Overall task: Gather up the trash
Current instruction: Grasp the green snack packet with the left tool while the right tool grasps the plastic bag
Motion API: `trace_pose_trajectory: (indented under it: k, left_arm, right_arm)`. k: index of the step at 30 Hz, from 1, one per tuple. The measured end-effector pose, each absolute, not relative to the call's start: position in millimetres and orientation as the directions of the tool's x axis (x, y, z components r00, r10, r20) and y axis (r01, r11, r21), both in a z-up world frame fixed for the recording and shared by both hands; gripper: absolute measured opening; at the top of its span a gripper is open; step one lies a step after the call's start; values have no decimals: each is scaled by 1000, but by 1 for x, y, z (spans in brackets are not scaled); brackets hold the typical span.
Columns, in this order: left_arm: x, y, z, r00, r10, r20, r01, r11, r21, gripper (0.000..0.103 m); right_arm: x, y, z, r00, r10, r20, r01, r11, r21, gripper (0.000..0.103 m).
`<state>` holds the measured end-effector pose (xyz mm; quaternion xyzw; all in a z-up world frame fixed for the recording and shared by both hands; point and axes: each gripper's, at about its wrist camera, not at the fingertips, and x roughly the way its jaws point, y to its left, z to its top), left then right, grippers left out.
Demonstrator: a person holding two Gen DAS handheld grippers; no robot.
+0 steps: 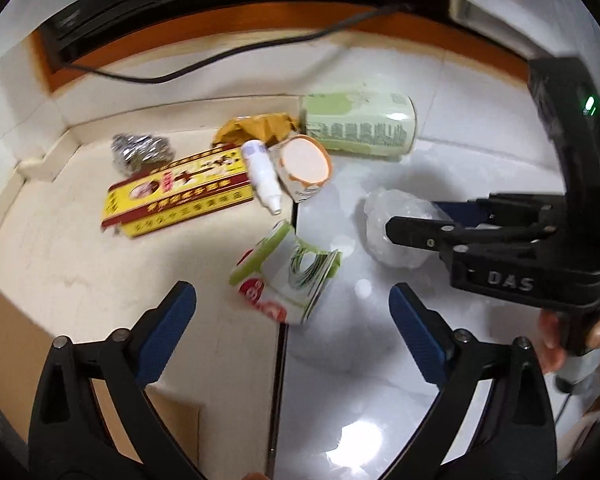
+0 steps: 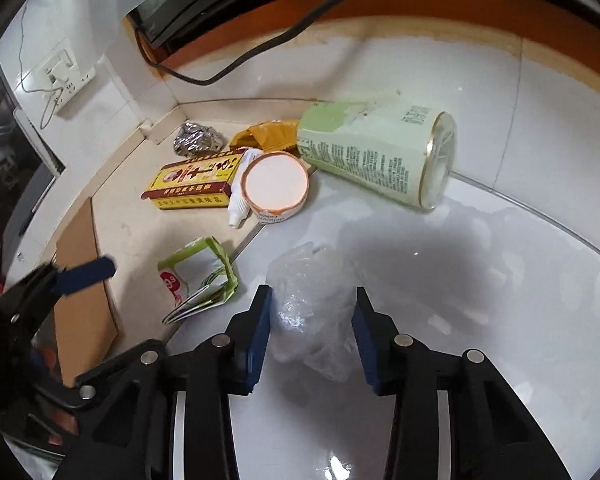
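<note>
We see a glossy white tile floor [image 2: 480,240] reflecting light, and matt cream tile [image 1: 80,260] beside it. On them lie a crumpled clear plastic bag [image 2: 312,312], crinkled shiny foil [image 2: 196,140], a printed cardboard box [image 2: 192,184], a smooth white plastic tube [image 1: 262,174] and a green can [image 2: 372,156] with a metal end.

Both wrist views angled steeply down, close, sharing floor litter [image 1: 260,184]
</note>
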<state>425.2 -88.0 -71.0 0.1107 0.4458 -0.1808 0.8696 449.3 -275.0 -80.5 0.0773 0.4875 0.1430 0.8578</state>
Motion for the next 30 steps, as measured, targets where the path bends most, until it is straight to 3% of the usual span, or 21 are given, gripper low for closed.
trace_pose_trajectory:
  k: [6,14,17,19,21,25,30]
  left_arm:
    - [443,-108,-85,527,-146,-837,470,871,144,96]
    - [476,-105,-102,460,-116,-880,425,900,103,92]
    - [482,-97,-105,417,-148,-897,391,920,30,69]
    - [482,-92,-104,417,-171,-893,373,928,-3,44]
    - [480,-88,-102,425,-173,-888,360,933,-9,29]
    - [464,-76,-96,435,-191,-880,316,947,-49,18]
    - [420,-68,-82,454,-239,-858,285,952,-114,16]
  right_arm:
    - [450,-276,-80,466,340,-817,-190,940,283,39]
    - [450,-277,-85,460,369,-808,-195,929,314,39]
    - [450,-277,-86,458,374,-806,-201,927,317,38]
    - [449,-278,-87,457,381,-804,-201,924,324,37]
    - [447,-278,-88,456,388,-801,-197,922,334,34]
    - [439,-277,-86,460,379,-803,-188,926,329,29]
    - [413,-273,-81,461,358,-812,-191,934,303,26]
